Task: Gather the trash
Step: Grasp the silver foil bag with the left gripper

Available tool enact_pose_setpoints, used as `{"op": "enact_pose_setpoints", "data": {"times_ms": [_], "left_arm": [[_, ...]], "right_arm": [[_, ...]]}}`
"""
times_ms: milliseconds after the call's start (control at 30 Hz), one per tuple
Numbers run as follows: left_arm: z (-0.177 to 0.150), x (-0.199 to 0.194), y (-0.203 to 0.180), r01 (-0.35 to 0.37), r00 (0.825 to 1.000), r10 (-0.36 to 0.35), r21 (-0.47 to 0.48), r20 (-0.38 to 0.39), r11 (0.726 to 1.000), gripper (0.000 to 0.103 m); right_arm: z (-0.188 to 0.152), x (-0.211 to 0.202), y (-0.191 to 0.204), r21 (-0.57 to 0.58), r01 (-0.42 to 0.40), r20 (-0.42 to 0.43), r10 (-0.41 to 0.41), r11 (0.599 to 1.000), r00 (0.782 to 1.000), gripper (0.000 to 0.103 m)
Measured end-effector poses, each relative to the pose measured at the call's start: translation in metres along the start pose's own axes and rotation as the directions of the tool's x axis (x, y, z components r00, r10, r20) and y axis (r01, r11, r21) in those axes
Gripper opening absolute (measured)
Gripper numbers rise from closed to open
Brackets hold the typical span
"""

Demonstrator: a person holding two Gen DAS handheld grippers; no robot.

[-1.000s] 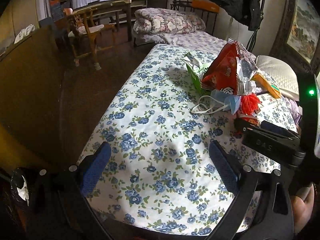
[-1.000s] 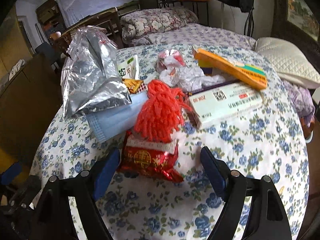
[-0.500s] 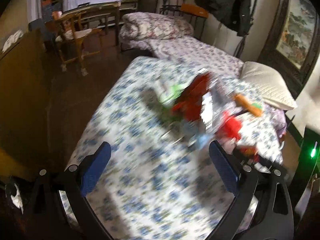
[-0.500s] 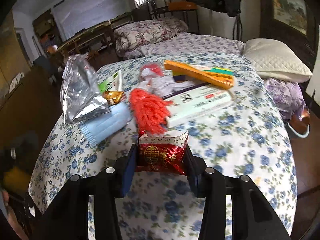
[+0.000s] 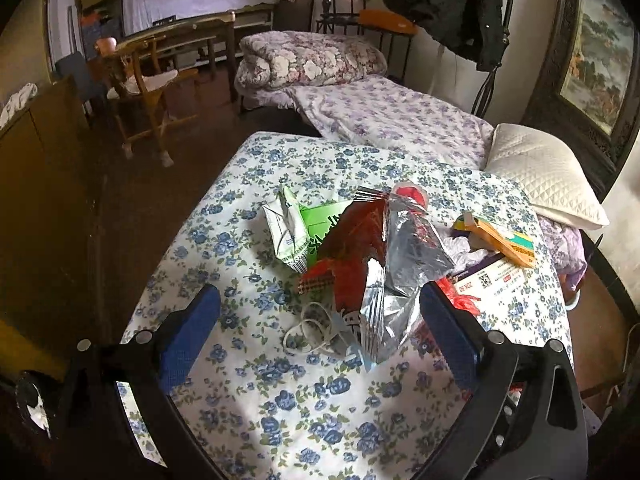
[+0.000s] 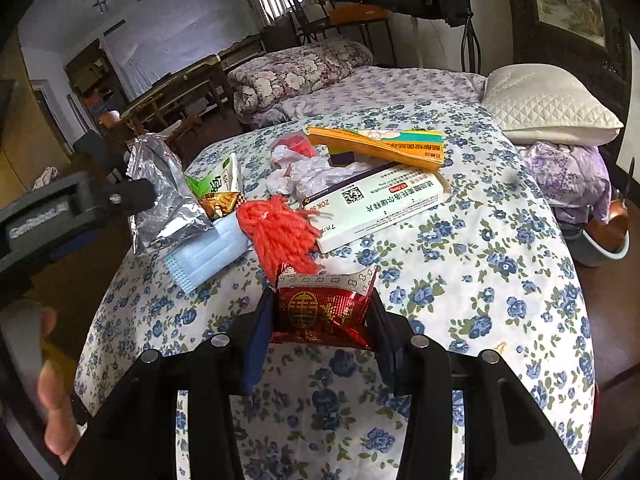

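Trash lies in a heap on the flowered tablecloth. My right gripper is shut on a red and gold foil packet and holds it above the cloth. Beyond it lie an orange yarn tassel, a blue face mask, a silver chip bag, a white medicine box, an orange box and crumpled white tissue. My left gripper is open, with the red and silver chip bag and the mask's white ear loops between its fingers. A green and white wrapper lies behind.
A white quilted pillow and a purple floral bed lie beyond the table. A wooden chair stands on the dark floor at left. A bowl sits low at the right of the table.
My right gripper closed on the red foil packet and lifted it off the cloth. My left gripper swung toward the heap and now brackets the chip bag.
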State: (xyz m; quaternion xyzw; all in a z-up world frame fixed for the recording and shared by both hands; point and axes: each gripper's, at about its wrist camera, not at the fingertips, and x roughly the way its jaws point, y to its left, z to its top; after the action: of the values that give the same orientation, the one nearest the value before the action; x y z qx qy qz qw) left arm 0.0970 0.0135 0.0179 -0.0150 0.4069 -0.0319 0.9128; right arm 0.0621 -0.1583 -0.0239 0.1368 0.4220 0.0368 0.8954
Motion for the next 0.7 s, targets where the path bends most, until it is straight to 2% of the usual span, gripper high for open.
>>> {"op": "enact_pose_setpoints", "data": {"times_ms": [67, 133, 233, 267, 333, 533, 700], "left_arm": [[0.001, 0.005, 0.000, 0.002, 1.000, -0.002, 0.000, -0.012, 1.000, 0.090], [0.002, 0.012, -0.001, 0.016, 0.999, -0.016, 0.001, -0.033, 1.000, 0.079], [0.001, 0.022, 0.000, 0.035, 0.997, -0.035, -0.002, -0.068, 0.999, 0.046], [0.000, 0.025, 0.001, 0.052, 0.995, -0.053, -0.008, -0.081, 0.999, 0.040], [-0.003, 0.028, 0.003, 0.088, 0.992, -0.089, -0.021, -0.092, 0.996, 0.010], [-0.005, 0.002, 0.009, 0.123, 0.992, -0.123, -0.028, -0.008, 0.992, 0.009], [-0.002, -0.027, 0.012, 0.170, 0.985, -0.169, -0.033, 0.037, 0.985, 0.009]], "right_arm": [[0.000, 0.000, 0.000, 0.002, -0.003, 0.000, 0.003, 1.000, 1.000, 0.045], [0.000, 0.000, 0.000, 0.003, -0.003, 0.000, 0.003, 1.000, 1.000, 0.045], [0.000, 0.000, 0.000, 0.005, -0.005, -0.001, 0.005, 1.000, 1.000, 0.045], [0.000, 0.000, 0.000, 0.004, -0.005, -0.001, 0.005, 1.000, 1.000, 0.045], [0.000, 0.000, 0.001, 0.005, -0.007, 0.003, 0.007, 1.000, 1.000, 0.045], [0.000, -0.002, 0.000, 0.009, -0.012, 0.013, 0.011, 1.000, 1.000, 0.045], [0.000, -0.008, 0.001, 0.011, -0.021, 0.028, 0.020, 1.000, 0.999, 0.045]]}}
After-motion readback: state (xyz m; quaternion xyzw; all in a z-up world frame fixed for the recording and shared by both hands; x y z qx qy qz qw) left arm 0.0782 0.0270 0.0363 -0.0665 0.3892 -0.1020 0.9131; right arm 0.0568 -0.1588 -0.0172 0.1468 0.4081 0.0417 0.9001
